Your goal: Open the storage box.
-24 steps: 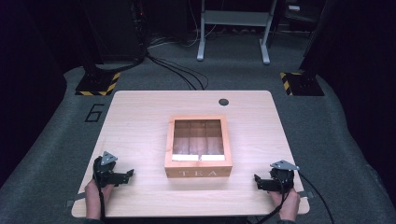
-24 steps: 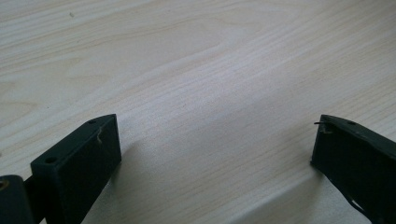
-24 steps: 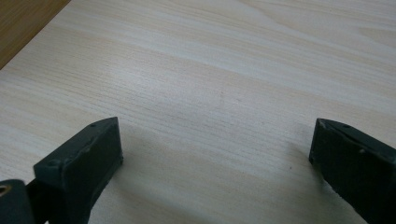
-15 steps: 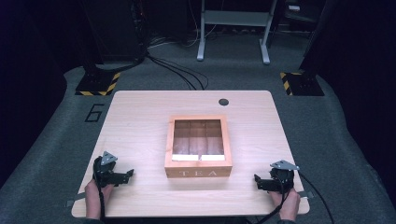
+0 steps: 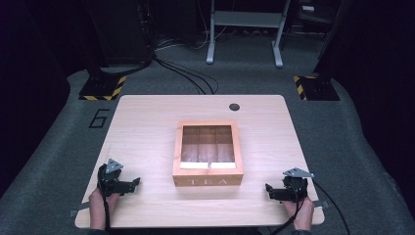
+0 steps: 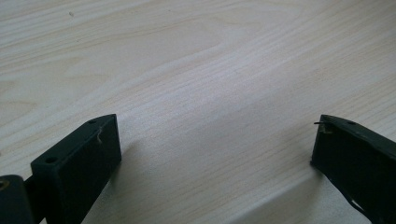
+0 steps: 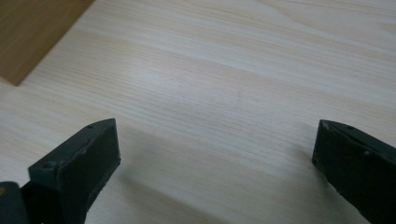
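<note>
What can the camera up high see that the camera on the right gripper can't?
The high view alone takes in the whole tea box with its clear lid, both hands and both grippers, left gripper and right gripper, plus the dark hole at the table's far edge. The right gripper view alone gives a close look at its two black fingers, wide apart with nothing between. Both share the pale wooden table and some of the box.

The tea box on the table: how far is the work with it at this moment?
Nothing looks done yet. The tea box sits in the middle of the table with its glass lid down. Nothing is in hand: the left claw and the right claw rest near the table's front edge, either side of the box, both open and empty, apart from it. Reaching and handling the box is all left.
</note>
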`<state>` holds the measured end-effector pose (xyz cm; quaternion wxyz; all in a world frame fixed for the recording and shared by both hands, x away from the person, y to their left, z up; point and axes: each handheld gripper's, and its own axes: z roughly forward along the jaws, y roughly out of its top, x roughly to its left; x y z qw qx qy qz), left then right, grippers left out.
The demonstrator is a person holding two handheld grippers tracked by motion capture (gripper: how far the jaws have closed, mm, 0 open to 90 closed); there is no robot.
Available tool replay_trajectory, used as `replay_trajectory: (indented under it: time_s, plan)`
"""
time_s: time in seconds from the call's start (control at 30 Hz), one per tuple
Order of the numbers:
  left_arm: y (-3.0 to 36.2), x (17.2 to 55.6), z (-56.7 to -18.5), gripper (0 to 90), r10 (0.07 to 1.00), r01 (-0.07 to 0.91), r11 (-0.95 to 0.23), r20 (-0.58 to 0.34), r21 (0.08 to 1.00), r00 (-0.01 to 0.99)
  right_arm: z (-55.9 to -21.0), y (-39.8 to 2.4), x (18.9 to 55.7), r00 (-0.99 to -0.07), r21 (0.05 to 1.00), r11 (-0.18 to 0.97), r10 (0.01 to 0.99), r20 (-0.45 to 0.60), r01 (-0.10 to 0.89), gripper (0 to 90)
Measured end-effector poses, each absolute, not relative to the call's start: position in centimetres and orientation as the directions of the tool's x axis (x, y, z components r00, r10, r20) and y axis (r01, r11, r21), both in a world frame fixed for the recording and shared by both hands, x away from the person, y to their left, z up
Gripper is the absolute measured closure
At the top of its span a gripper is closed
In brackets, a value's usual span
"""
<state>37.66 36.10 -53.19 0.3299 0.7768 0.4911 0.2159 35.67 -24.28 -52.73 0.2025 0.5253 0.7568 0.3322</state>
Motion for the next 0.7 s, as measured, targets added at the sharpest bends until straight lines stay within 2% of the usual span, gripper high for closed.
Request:
replay_trajectory:
  time_s: [0.7]
  plan:
    - [36.1,37.7,-53.2,1.1,0.906,0.621,-0.299,0.011,0.724,0.424,-48.6,-18.3,34.3,-0.545,0.773,0.295,0.835,0.078,0.562,0.0]
